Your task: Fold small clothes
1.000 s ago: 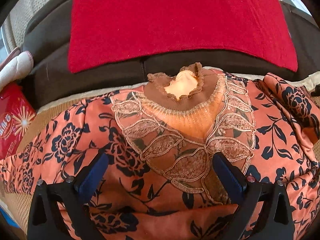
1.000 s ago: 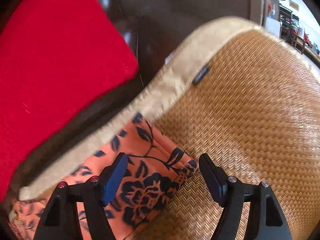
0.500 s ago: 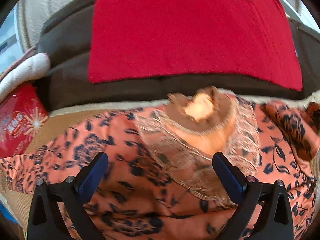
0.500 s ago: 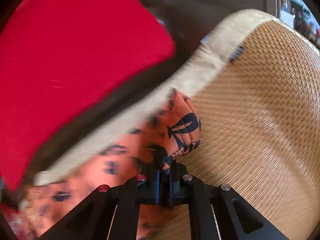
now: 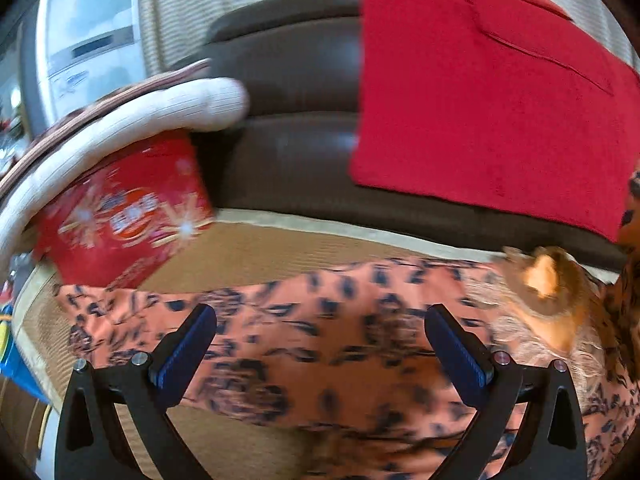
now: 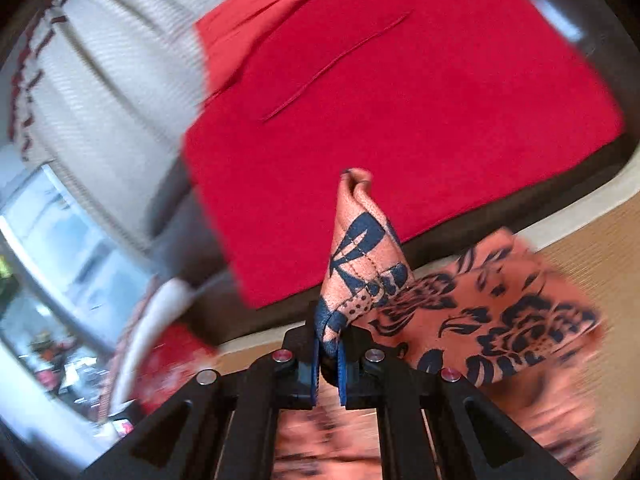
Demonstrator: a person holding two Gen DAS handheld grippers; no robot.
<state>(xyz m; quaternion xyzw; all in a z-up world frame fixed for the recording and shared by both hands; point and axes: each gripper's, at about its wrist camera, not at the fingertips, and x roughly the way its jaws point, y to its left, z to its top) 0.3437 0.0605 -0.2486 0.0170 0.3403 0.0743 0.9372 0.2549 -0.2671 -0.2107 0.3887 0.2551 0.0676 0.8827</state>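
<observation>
An orange blouse with dark blue flowers [image 5: 332, 336] lies spread on a woven mat [image 5: 248, 256]. Its brown lace collar [image 5: 540, 280] is at the right of the left wrist view. My left gripper [image 5: 320, 344] is open above the blouse's left sleeve, touching nothing. My right gripper [image 6: 328, 348] is shut on the cuff of the blouse's right sleeve [image 6: 360, 256], which stands up between the jaws. The rest of that sleeve [image 6: 500, 312] trails to the right over the mat.
A red cushion [image 5: 500, 92] leans on the dark brown sofa back [image 5: 292, 120]; it also shows in the right wrist view [image 6: 400, 120]. A red printed box [image 5: 124, 216] under a white padded roll [image 5: 132, 120] sits at the mat's left end.
My right gripper, shut on the sleeve cuff since half a second ago, has lifted and swung it leftward. My left gripper has moved left from over the collar to over the left sleeve.
</observation>
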